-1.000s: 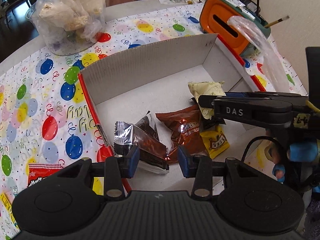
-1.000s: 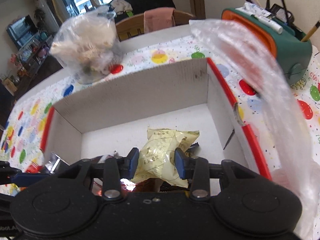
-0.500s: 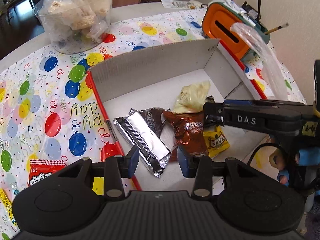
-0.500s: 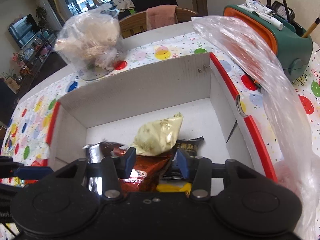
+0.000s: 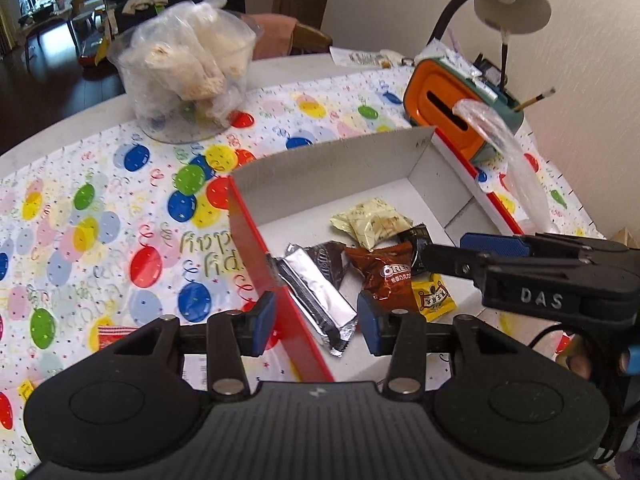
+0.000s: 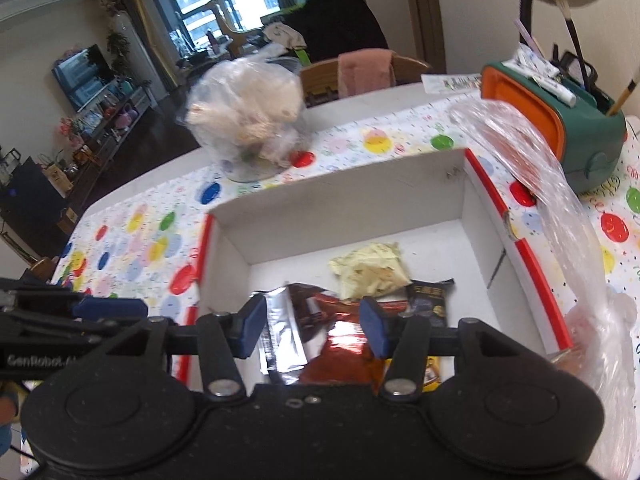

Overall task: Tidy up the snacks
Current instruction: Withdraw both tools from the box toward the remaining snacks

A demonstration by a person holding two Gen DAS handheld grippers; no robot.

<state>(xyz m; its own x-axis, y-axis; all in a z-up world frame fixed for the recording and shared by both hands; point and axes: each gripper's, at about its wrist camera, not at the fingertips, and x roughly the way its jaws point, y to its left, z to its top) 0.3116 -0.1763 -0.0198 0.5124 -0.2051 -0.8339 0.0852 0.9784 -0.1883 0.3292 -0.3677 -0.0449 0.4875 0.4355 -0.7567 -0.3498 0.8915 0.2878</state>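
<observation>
We are finishing a drop: both the left gripper (image 5: 316,322) and the right gripper (image 6: 314,328) are opening, holding nothing, above the snack packets (image 5: 376,268) lying in the cardboard box (image 5: 340,160). Next, we judge, the red packet (image 5: 112,332) on the counter (image 5: 80,208), left of the left gripper, is needing a pick.

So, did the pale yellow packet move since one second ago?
Yes. The pale yellow packet left the right tongs and now lies on the box floor, nearer its back wall.

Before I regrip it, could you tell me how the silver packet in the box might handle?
The silver packet looks flat and thin, so probably light. Its glossy foil may slip. It leans on the box wall, so a push could slide it.
</observation>
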